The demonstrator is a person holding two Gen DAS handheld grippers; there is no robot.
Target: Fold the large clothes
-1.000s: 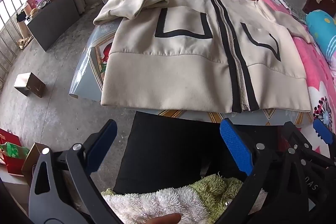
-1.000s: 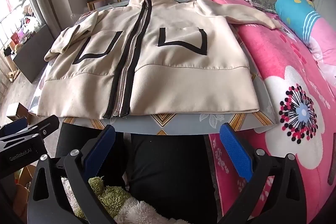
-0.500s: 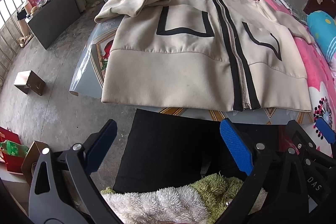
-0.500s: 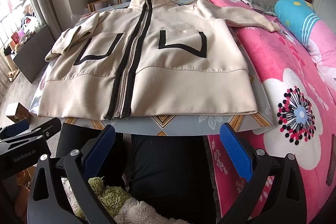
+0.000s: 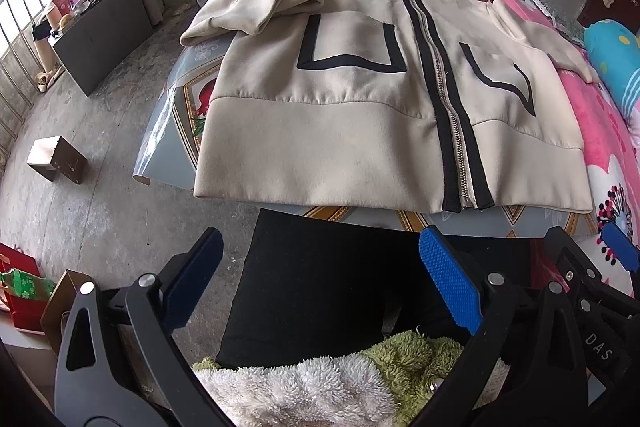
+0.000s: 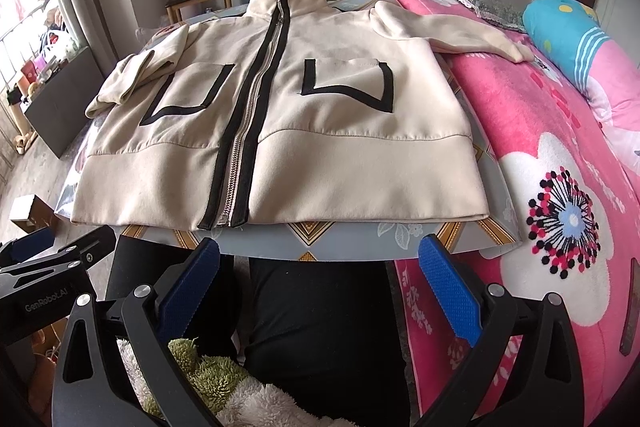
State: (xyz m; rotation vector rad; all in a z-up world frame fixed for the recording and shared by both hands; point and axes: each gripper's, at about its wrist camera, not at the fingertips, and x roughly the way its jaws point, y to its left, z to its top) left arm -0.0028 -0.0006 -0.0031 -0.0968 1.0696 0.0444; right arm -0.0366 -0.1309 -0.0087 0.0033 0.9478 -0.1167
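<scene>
Left wrist view: left gripper (image 5: 320, 279) held low, short of the table (image 5: 160, 147), jaws spread wide with nothing between them – poised rather than working. Beyond it, jacket (image 5: 360, 115) spread front-up across the tabletop, zipped shut, collar at the far edge, hem along the near edge, presumably laid flat so the fold can begin from a tidy outline. Left sleeve (image 5: 256, 7) already doubled inward over the shoulder, cuff hanging just past the table's side. Below the gripper, dark trousers and a fuzzy green-and-white garment of the person, close to the lens. Part of the right gripper (image 5: 592, 291) visible at the lower right edge. Right wrist view: right gripper (image 6: 320, 279) likewise low and near the table edge, pads parted, empty – centred roughly under the zip, likely for a clear look before choosing a grasp. Right sleeve (image 6: 456, 31) stretched straight out, off the table and onto the pink blanket (image 6: 560, 155) beside it, touching a blue pillow's edge or nearly so; hard to tell which. Judging by this, folding barely started: that outstretched sleeve probably next, needing a pinch near the cuff and a sweep inward.
</scene>
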